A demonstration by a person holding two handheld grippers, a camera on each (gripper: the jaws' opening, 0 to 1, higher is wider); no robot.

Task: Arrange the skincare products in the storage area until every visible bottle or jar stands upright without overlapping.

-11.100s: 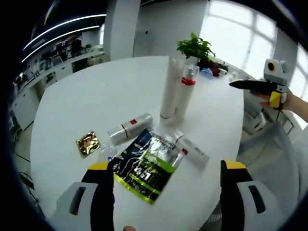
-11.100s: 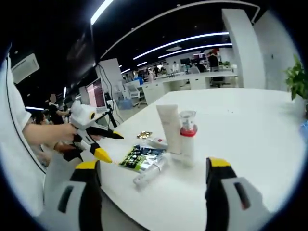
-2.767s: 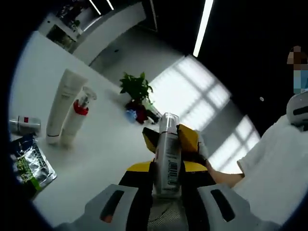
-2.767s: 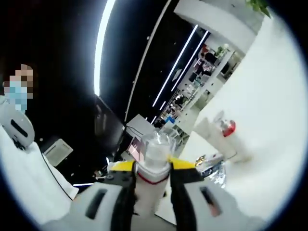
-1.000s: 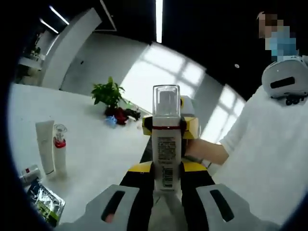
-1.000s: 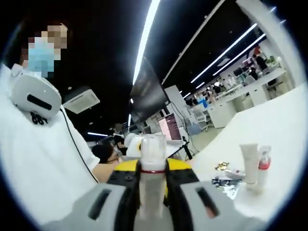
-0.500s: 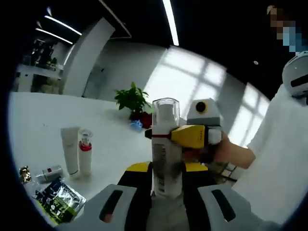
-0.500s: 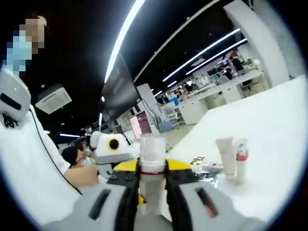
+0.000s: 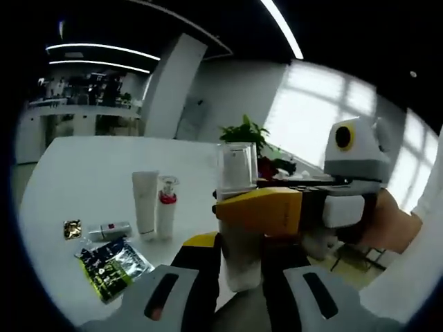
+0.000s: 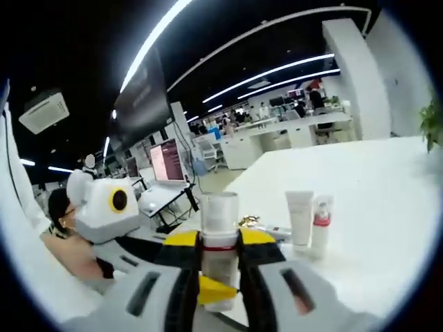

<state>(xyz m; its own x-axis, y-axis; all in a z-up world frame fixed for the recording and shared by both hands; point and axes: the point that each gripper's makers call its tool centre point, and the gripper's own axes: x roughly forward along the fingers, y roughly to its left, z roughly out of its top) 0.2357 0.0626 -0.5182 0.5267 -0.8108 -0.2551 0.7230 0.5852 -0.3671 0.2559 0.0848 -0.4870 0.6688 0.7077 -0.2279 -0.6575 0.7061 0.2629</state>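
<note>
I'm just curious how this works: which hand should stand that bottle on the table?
Probably the right. The right gripper clamps the bottle just under its clear cap, leaving the base freer to meet the table; the left gripper holds it low down.

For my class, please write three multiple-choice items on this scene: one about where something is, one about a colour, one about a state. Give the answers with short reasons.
1. Where does the white tube stand?
A. beside the pump bottle
B. on the foil packet
C. behind the plant

2. What colour is the collar of the pump bottle?
A. green
B. red
C. blue

3. What is the state of the clear-capped bottle?
A. lying on the table
B. standing free
C. gripped by both claws

Answers:
1 A: tube and pump bottle stand side by side on the table.
2 B: a red band circles its neck.
3 C: the left claw and right claw are both shut on it.
</note>
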